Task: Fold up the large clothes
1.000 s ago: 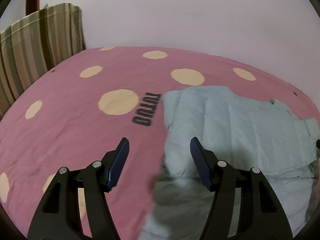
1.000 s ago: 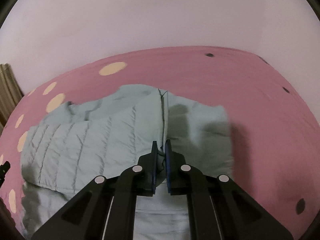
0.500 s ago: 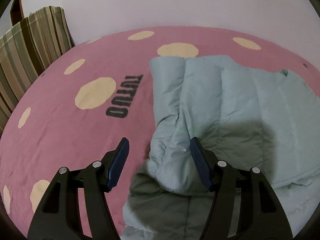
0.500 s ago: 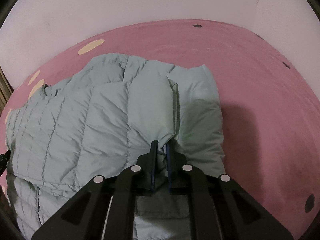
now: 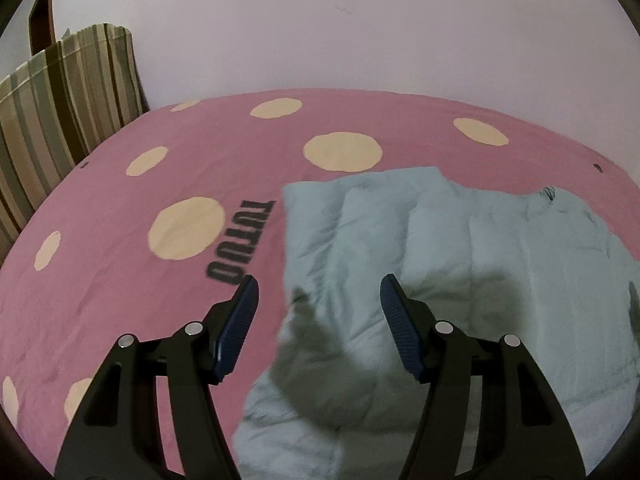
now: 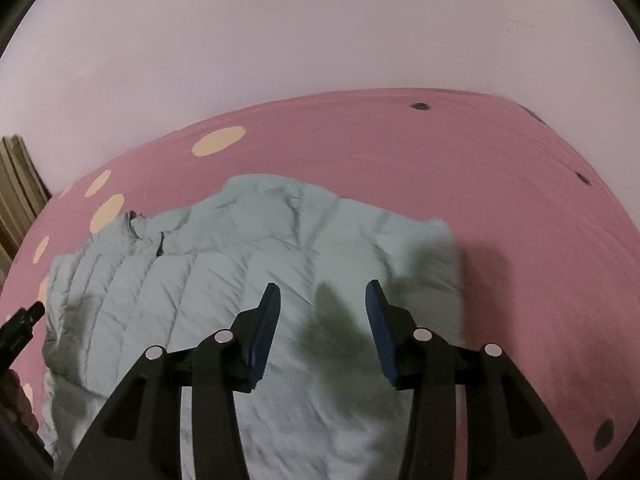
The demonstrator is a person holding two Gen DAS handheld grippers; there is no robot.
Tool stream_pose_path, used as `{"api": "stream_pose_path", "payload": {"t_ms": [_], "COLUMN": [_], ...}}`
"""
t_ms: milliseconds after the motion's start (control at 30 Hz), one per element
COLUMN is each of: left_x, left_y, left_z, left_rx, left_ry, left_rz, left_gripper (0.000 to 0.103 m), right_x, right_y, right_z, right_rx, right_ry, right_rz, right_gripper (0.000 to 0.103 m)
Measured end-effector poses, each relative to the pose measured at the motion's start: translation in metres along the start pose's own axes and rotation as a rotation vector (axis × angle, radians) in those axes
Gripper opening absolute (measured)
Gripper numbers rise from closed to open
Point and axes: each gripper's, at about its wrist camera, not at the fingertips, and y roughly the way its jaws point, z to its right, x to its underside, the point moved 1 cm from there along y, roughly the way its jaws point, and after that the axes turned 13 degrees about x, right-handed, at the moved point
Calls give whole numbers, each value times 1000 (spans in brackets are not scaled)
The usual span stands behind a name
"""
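Pale quilted jacket (image 6: 248, 280) below both, right gripper (image 6: 322, 294) just opening, empty, left gripper (image 5: 319, 286) agape, empty

Right tongs (image 6: 323, 295) just opening above jacket (image 6: 224, 276); nothing gripped

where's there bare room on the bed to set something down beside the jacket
Bare sheet lies left of the light blue puffer jacket, between its edge, the TUTUO print and the striped cushion. In the right wrist view, pink sheet runs free right of the jacket and beyond it to the wall. The middle is crowded: the jacket fills it under the open left gripper and right gripper.
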Motion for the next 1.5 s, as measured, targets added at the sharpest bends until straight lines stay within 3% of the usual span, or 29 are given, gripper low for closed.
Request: {"api": "stream_pose_path", "payload": {"t_ms": [333,567,767,933,1133,1267,1367,1500], "left_x": [10,12,25,44,50,42,24,2], "left_y": [71,59,18,36,45,27,9,22], "left_z": [4,6,24,41,34,37,35,33], "left_rx": [-66,-91,2,-1,26,22,32,6], "left_ry": [19,25,-9,46,22,28,2,2], "left_rz": [-152,-126,-76,-128,-139,-121,-51,-31], "left_gripper": [66,66,66,67,70,69,69,70], "right_x": [13,12,26,47,53,46,31,5], "right_y": [65,53,12,24,35,18,3,11], "right_z": [-32,-27,-25,-33,-34,-33,-30,-37], "right_rx": [44,40,-7,27,19,28,9,9], "right_ry": [-106,-92,-77,-127,-123,-123,-102,-99], "right_rz": [-99,-86,-51,-81,-85,-50,-7,11], "right_gripper": [45,45,45,48,48,48,49,49]}}
